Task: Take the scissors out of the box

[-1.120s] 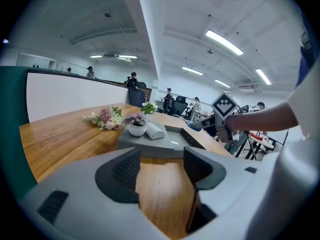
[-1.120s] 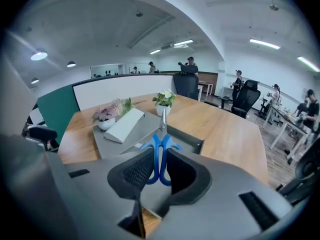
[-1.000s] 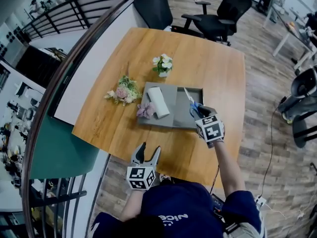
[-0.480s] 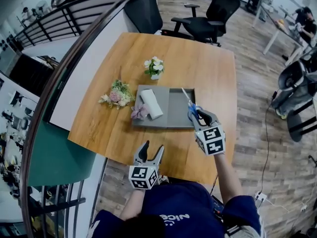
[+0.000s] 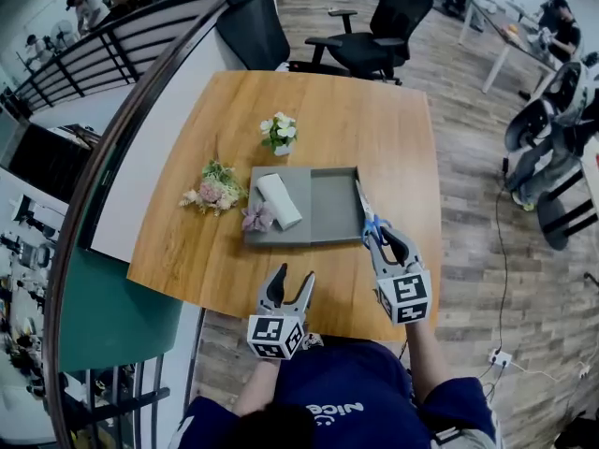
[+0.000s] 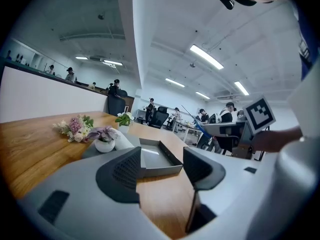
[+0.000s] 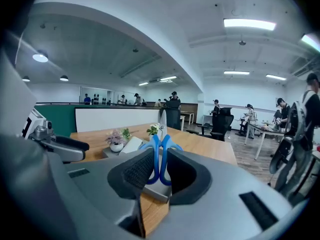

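Now my right gripper [image 5: 383, 237] has its jaws narrow on the blue handles of the scissors [image 5: 362, 206], held above the box [image 5: 328, 215] at its right rim. The left gripper [image 5: 291, 280] has its jaws wide and empty. I judge removal nearly complete; what remains is setting them on the table [image 5: 374, 120].

Matt grey box [image 5: 333, 210], smooth wood-grain table [image 5: 374, 120], scissors [image 5: 372, 227] with blue plastic handles.

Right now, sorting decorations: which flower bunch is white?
The white flowers beyond the grey box; the bouquet left of it is pinkish, the small potted flower at its edge purple.
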The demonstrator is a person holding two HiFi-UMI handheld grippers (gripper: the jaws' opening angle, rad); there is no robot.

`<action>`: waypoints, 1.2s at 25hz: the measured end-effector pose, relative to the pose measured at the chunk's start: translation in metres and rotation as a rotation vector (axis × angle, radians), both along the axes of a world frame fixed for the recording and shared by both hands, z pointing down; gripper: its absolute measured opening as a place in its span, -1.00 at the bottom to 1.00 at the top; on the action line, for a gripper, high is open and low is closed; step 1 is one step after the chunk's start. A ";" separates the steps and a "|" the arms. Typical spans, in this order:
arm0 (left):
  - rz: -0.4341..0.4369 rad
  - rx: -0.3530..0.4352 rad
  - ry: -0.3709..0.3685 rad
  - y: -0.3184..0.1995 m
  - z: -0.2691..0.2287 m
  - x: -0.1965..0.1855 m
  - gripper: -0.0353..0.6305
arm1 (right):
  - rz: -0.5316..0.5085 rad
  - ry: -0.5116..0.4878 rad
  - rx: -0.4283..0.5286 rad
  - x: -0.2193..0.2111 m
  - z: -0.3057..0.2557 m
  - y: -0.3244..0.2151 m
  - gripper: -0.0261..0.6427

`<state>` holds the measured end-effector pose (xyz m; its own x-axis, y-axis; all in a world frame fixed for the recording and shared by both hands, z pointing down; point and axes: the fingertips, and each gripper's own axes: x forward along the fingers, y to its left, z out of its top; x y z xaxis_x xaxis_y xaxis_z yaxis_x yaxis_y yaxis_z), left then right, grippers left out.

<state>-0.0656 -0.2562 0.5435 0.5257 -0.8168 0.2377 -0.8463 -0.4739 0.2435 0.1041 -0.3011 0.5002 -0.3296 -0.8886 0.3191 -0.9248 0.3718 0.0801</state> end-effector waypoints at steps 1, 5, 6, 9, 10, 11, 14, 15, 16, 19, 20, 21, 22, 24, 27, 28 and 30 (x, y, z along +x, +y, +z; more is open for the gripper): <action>0.007 0.003 0.005 0.000 -0.001 0.002 -0.10 | 0.006 -0.004 0.009 0.002 0.001 0.006 -0.63; 0.035 0.009 0.007 0.001 -0.004 0.006 -0.10 | 0.041 -0.006 0.036 0.008 0.005 0.029 -0.63; 0.042 0.009 0.006 0.001 -0.003 0.007 -0.10 | 0.050 -0.007 0.034 0.009 0.008 0.035 -0.64; 0.059 0.013 -0.003 -0.001 -0.001 0.009 -0.10 | 0.064 -0.001 0.027 0.012 0.020 0.050 -0.63; 0.065 0.015 -0.009 -0.001 0.001 0.010 -0.10 | 0.070 -0.003 0.023 0.013 0.024 0.056 -0.63; 0.070 0.017 -0.016 -0.001 0.001 0.011 -0.10 | 0.080 -0.008 0.017 0.014 0.027 0.061 -0.63; 0.081 0.027 -0.029 0.000 0.000 0.012 -0.10 | 0.113 -0.017 -0.009 0.018 0.039 0.077 -0.63; 0.081 0.030 -0.032 0.000 -0.001 0.011 -0.10 | 0.123 -0.014 -0.018 0.018 0.042 0.080 -0.63; 0.081 0.033 -0.035 0.000 -0.001 0.010 -0.10 | 0.133 -0.013 -0.026 0.017 0.046 0.082 -0.63; 0.078 0.031 -0.037 0.001 0.000 0.009 -0.10 | 0.144 -0.021 -0.038 0.017 0.050 0.085 -0.63; 0.078 0.029 -0.036 0.002 0.001 0.009 -0.10 | 0.141 -0.017 -0.038 0.017 0.050 0.086 -0.63; 0.077 0.027 -0.034 0.003 0.001 0.009 -0.10 | 0.137 -0.013 -0.034 0.017 0.048 0.085 -0.63; 0.076 0.026 -0.032 0.004 0.001 0.009 -0.10 | 0.133 -0.011 -0.030 0.016 0.046 0.084 -0.63; 0.075 0.027 -0.029 0.005 0.000 0.009 -0.11 | 0.127 -0.018 -0.021 0.014 0.043 0.082 -0.63; 0.069 0.039 -0.038 0.006 -0.002 0.009 -0.24 | 0.114 -0.027 -0.016 0.008 0.043 0.078 -0.63; 0.064 0.042 -0.043 0.007 -0.001 0.008 -0.34 | 0.108 -0.026 -0.015 0.004 0.043 0.076 -0.63; 0.058 0.047 -0.050 0.008 -0.001 0.007 -0.49 | 0.099 -0.025 -0.010 -0.001 0.042 0.074 -0.63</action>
<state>-0.0587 -0.2484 0.5422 0.5606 -0.7963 0.2272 -0.8278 -0.5322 0.1776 0.1028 -0.2270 0.5426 -0.2483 -0.9140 0.3209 -0.9587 0.2793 0.0536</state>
